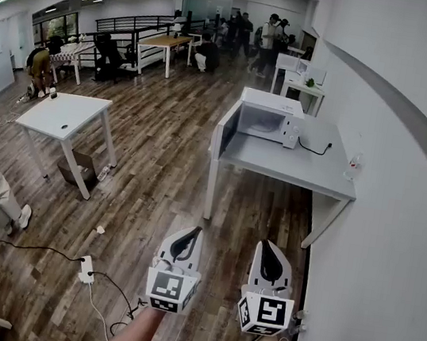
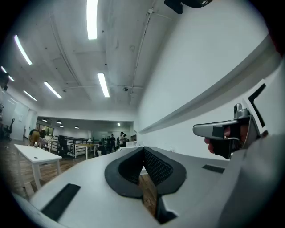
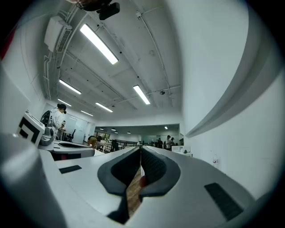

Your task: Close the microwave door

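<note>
A white microwave (image 1: 268, 117) stands on a grey table (image 1: 302, 170) against the right wall, well ahead of me. Its door (image 1: 227, 130) hangs open to the left, showing the dark inside. Both grippers are held low over the wooden floor, far short of the table. My left gripper (image 1: 190, 234) is shut with nothing between its jaws; in its own view the black pads (image 2: 156, 167) meet at the tip. My right gripper (image 1: 268, 247) beside it is shut and empty too, its pads (image 3: 151, 165) together.
A white table (image 1: 66, 114) stands to the left with a cardboard box (image 1: 79, 168) under it. A power strip (image 1: 86, 268) and cables lie on the floor near my feet. The white wall (image 1: 396, 235) runs close on the right. People and desks fill the far end of the room.
</note>
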A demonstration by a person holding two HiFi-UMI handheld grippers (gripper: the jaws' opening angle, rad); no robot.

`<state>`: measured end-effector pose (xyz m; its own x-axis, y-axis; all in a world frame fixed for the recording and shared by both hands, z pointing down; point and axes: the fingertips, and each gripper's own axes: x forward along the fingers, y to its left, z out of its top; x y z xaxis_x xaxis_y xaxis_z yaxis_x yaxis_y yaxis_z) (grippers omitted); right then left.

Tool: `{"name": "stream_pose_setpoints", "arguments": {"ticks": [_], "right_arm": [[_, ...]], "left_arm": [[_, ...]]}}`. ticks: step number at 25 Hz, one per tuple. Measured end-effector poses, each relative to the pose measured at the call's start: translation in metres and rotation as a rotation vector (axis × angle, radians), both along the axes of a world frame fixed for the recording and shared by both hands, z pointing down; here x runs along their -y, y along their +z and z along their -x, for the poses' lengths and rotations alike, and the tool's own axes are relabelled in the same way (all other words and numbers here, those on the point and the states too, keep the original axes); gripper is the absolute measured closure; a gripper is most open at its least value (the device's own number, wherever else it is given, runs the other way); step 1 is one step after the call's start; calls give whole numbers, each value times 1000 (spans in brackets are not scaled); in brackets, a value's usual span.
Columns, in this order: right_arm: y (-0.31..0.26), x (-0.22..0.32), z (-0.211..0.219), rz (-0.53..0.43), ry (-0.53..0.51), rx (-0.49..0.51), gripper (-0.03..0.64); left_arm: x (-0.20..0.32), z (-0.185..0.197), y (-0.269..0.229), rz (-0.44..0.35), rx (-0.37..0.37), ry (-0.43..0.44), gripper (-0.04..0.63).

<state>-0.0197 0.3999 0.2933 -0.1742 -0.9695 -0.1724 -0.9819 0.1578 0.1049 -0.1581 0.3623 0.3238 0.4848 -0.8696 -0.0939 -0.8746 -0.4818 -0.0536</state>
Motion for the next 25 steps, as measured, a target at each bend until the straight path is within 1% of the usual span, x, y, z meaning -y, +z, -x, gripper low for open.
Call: {"name": "stream_pose_setpoints", "arguments": {"ticks": [4, 12, 15, 20, 25], "right_arm": [[0, -1, -5, 0, -4, 0, 584], [3, -3, -32, 3, -13, 26, 584], [5, -5, -42, 2, -26, 49, 584], [7, -9, -52, 0, -52, 41, 584], [12, -6, -66, 16, -49, 61, 584]], "left_arm": [[0, -7, 1, -2, -9, 8, 569], [-3, -37, 2, 3, -4, 9, 569], [-6, -48, 5, 7, 2, 4, 569], [-12, -62, 8, 12, 7, -7, 569], [-10, -70, 11, 19, 12, -16, 569]]}}
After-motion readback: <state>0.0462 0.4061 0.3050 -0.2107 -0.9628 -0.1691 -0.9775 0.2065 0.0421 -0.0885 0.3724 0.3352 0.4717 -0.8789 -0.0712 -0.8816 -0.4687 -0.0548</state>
